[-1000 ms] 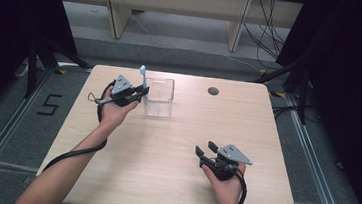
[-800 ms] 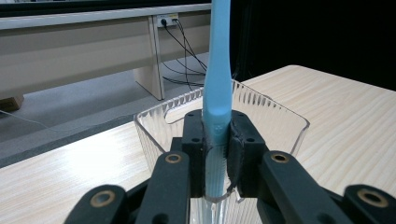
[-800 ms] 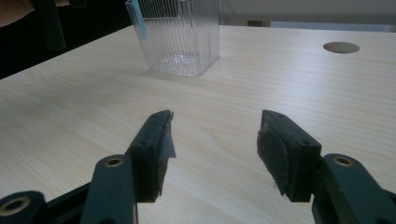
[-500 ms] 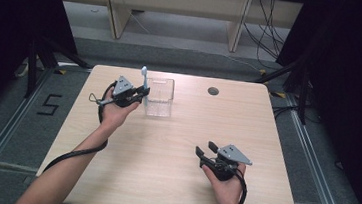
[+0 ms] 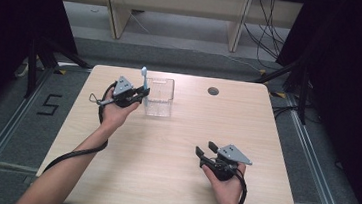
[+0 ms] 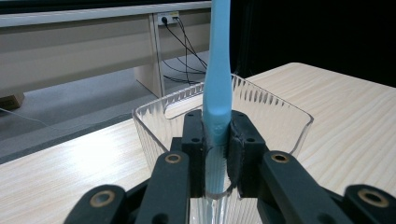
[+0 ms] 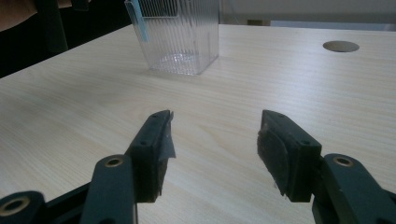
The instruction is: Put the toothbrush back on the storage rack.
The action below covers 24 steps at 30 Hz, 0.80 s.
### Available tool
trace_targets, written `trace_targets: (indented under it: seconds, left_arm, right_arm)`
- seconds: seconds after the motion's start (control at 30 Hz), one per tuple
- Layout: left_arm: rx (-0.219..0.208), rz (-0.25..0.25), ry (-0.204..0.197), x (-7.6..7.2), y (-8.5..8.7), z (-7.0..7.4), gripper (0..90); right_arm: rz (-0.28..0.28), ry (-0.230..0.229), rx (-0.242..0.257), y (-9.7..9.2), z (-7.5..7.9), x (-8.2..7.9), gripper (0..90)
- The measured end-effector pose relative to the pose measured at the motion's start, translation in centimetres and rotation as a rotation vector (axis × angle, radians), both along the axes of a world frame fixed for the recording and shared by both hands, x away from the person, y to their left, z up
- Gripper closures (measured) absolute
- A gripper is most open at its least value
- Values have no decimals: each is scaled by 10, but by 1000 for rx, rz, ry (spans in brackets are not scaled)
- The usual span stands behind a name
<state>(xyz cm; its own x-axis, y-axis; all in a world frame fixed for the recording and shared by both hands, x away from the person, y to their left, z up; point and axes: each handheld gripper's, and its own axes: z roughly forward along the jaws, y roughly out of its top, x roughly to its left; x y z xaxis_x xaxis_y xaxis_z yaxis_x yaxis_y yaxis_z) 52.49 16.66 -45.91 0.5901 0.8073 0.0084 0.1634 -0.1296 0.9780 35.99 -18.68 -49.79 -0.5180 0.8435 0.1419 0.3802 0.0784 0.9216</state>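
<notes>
A light blue stick-like utensil (image 5: 143, 77) stands upright in my left gripper (image 5: 141, 94), which is shut on its lower part at the left side of a clear ribbed container (image 5: 160, 98). In the left gripper view the pads (image 6: 236, 140) clamp the blue utensil (image 6: 218, 60) just over the container's near rim (image 6: 280, 105). Whether its lower end is inside the container I cannot tell. My right gripper (image 5: 204, 152) rests low over the table's front right, open, with nothing between its jaws. The right gripper view has the right gripper (image 7: 215, 135) facing the container (image 7: 182, 37), which stands well ahead.
The light wooden table (image 5: 161, 180) has a round cable hole (image 5: 213, 91) at the back, right of the container. Cables trail from both grippers. Beyond the far edge are wooden furniture legs and floor cables; dark curtains flank both sides.
</notes>
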Motion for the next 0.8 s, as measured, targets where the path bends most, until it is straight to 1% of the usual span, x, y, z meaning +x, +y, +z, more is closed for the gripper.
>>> trace_targets:
  seconds: [0.03, 0.1, 0.2, 0.23, 0.3, 0.33, 0.57, 0.6, 0.63, 0.67, 0.7, 0.73, 0.77, 0.8]
  left_arm:
    - [1, 0, 0, 0, 0, 0, 778]
    - [1, 2, 4, 0, 0, -1, 777]
    - [6, 1, 5, 0, 0, -2, 776]
    - [7, 1, 6, 0, 0, -2, 776]
    - [7, 1, 7, 0, 0, -2, 775]
    - [-1, 3, 8, 0, -1, -3, 774]
    - [6, 7, 19, 0, 1, -5, 771]
    - [5, 10, 23, -1, 2, -5, 769]
    - [7, 13, 26, -1, 3, -5, 762]
    - [3, 16, 26, -2, 3, -6, 756]
    - [3, 16, 26, -2, 3, -6, 750]
    - [6, 20, 24, -3, 5, -5, 740]
    - [2, 23, 24, -4, 5, -5, 726]
    - [1, 26, 25, -4, 6, -4, 710]
  right_arm:
    - [2, -3, -12, -1, 0, 0, 449]
    - [4, 7, -6, 0, 0, 0, 449]
    - [0, 2, -1, 0, -1, 0, 448]
    - [8, -1, 6, 0, -1, 1, 448]
    - [4, 1, 2, 0, -1, 0, 449]
    - [4, 8, 9, 0, 0, 0, 448]
    - [3, 9, 7, 0, 0, 0, 448]
    - [7, 0, 1, 0, -1, 1, 448]
    - [6, 8, -7, -1, -1, 0, 448]
    - [7, -17, -16, -1, -1, 1, 448]
    - [6, 7, 2, 0, -1, 0, 448]
    - [12, -2, 6, 1, -1, 1, 448]
    - [9, -12, 0, 1, -2, 1, 448]
    - [11, -8, 0, 1, -2, 1, 448]
